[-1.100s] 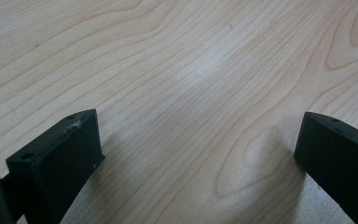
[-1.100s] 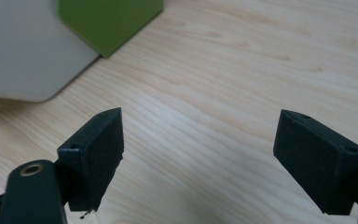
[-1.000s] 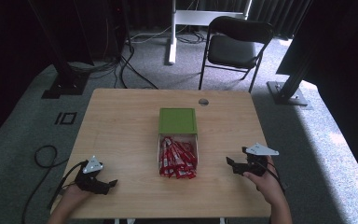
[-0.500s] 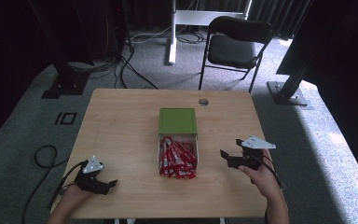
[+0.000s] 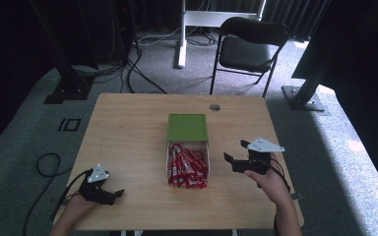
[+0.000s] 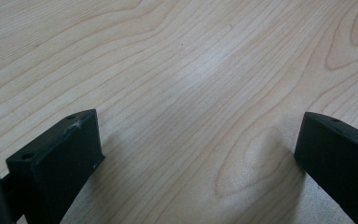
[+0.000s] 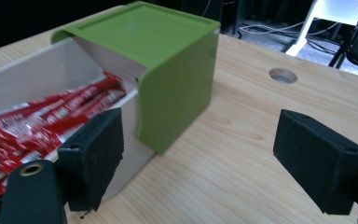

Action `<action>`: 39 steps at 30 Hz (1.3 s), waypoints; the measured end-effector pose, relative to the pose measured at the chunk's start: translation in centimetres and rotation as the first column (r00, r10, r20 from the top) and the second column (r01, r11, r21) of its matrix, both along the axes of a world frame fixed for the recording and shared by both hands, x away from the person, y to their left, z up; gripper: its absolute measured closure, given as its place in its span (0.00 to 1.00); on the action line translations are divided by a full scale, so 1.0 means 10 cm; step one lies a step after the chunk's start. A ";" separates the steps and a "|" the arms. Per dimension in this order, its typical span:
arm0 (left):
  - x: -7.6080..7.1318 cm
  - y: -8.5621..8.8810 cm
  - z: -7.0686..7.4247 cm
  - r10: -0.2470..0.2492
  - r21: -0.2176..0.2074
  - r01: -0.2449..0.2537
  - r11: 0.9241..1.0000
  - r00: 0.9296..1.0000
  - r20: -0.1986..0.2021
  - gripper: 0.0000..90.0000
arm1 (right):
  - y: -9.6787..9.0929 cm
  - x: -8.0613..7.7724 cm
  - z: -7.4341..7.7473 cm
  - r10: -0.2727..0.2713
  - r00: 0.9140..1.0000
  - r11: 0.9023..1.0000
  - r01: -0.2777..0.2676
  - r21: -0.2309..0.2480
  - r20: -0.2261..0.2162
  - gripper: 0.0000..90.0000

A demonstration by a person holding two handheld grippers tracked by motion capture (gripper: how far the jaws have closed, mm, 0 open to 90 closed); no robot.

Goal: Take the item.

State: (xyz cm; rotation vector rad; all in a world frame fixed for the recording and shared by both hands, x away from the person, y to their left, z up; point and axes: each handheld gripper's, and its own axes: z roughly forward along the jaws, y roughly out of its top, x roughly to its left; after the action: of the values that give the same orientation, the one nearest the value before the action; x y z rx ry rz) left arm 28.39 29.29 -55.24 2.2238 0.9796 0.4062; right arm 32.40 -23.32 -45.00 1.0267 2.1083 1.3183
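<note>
A clear box with a green lid lies on its side mid-table, and several red sachets spill out of its open end toward the person. My right gripper is open, held just above the table right of the sachets, its jaws pointing at the box's side. My left gripper rests low at the front left, open over bare wood with nothing between its jaws.
The wooden table has a round cable hole at its far edge. Behind it stand a black folding chair and dark stands with cables on the grey carpet.
My right gripper has moved left toward the box and sachets. The left gripper has stayed put.
</note>
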 end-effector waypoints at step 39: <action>0.00 0.00 0.00 0.000 0.000 0.000 1.000 1.000 0.001 0.02 | 1.08 0.03 0.10 0.201 0.979 0.980 -0.201 -0.001 -0.029 0.23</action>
State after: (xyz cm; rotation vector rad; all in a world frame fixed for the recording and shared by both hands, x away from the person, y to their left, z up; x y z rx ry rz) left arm 28.39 29.30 -55.24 2.2238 0.9788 0.4071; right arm 32.68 -12.51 -44.04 0.8528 2.2848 1.3998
